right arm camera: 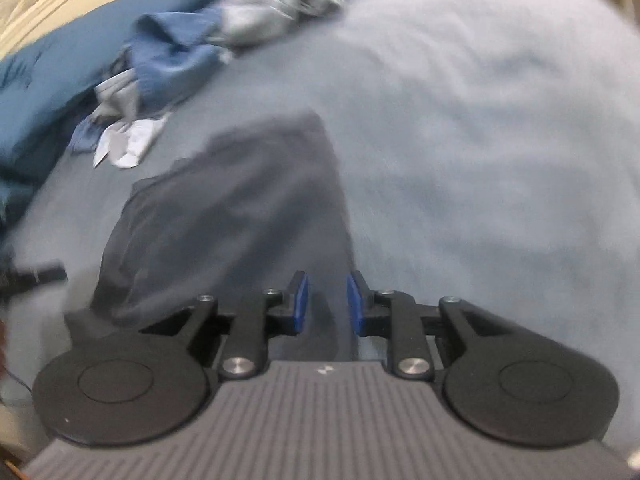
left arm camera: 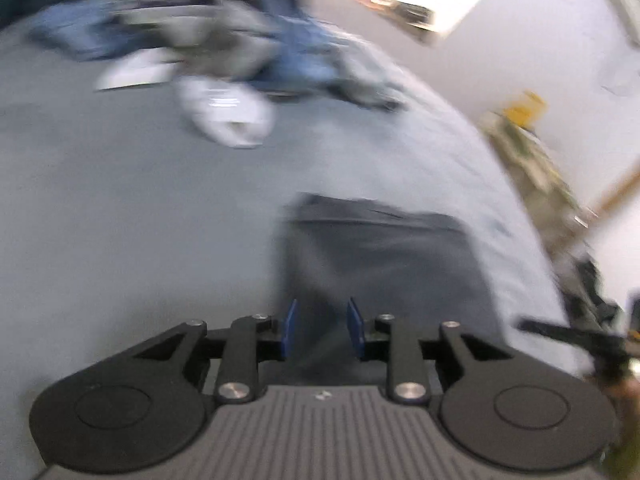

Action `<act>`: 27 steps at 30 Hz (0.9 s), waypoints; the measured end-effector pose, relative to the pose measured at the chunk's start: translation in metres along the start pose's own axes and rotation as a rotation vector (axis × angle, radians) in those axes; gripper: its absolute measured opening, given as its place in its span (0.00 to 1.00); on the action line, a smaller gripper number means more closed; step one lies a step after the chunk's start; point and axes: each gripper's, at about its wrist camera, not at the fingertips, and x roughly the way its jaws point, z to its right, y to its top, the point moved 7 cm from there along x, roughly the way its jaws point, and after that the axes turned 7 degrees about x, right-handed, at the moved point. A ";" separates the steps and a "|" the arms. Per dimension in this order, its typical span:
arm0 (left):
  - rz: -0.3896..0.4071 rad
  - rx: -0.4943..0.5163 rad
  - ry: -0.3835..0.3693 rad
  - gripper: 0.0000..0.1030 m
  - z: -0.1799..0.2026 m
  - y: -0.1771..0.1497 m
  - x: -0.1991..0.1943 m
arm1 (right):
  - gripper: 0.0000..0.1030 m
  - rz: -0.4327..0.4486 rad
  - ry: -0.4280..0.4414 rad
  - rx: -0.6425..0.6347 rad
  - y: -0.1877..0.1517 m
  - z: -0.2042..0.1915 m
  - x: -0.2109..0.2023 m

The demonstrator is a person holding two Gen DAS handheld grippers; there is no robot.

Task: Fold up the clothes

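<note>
A dark grey folded garment (left arm camera: 380,256) lies flat on the pale grey bed sheet (left arm camera: 132,200). It also shows in the right wrist view (right arm camera: 240,208). My left gripper (left arm camera: 322,326) is open and empty, its blue pads (left arm camera: 290,328) above the garment's near edge. My right gripper (right arm camera: 328,304) is open and empty over the garment's near right edge. Both views are blurred by motion.
A heap of blue, grey and white clothes (left arm camera: 224,52) lies at the far side of the bed, also in the right wrist view (right arm camera: 168,56). A dark blue cloth (right arm camera: 52,80) lies at the left. The right gripper's black frame (left arm camera: 580,332) shows at the bed's right edge.
</note>
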 end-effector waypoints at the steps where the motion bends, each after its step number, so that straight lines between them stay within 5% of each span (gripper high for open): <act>1: -0.020 0.021 -0.027 0.27 0.010 -0.002 0.011 | 0.20 0.010 0.014 -0.045 0.000 -0.010 0.002; 5: -0.100 0.031 0.029 0.26 0.005 -0.023 0.051 | 0.20 -0.047 0.054 -0.126 -0.009 -0.027 0.032; 7: -0.129 -0.031 0.056 0.14 -0.016 -0.031 0.059 | 0.19 -0.069 0.011 -0.103 -0.013 -0.012 0.045; 11: -0.063 -0.116 0.036 0.43 -0.030 -0.009 0.037 | 0.20 -0.050 -0.045 0.031 -0.004 0.027 0.036; 17: -0.006 -0.099 0.002 0.49 -0.023 0.027 0.051 | 0.20 0.055 0.063 -0.049 0.039 -0.006 0.026; 22: -0.023 -0.194 0.109 0.40 -0.053 0.027 0.089 | 0.20 0.024 0.015 0.011 0.060 0.006 0.071; 27: 0.024 -0.278 0.107 0.59 -0.075 0.039 0.059 | 0.22 0.033 -0.007 0.149 0.075 0.036 0.078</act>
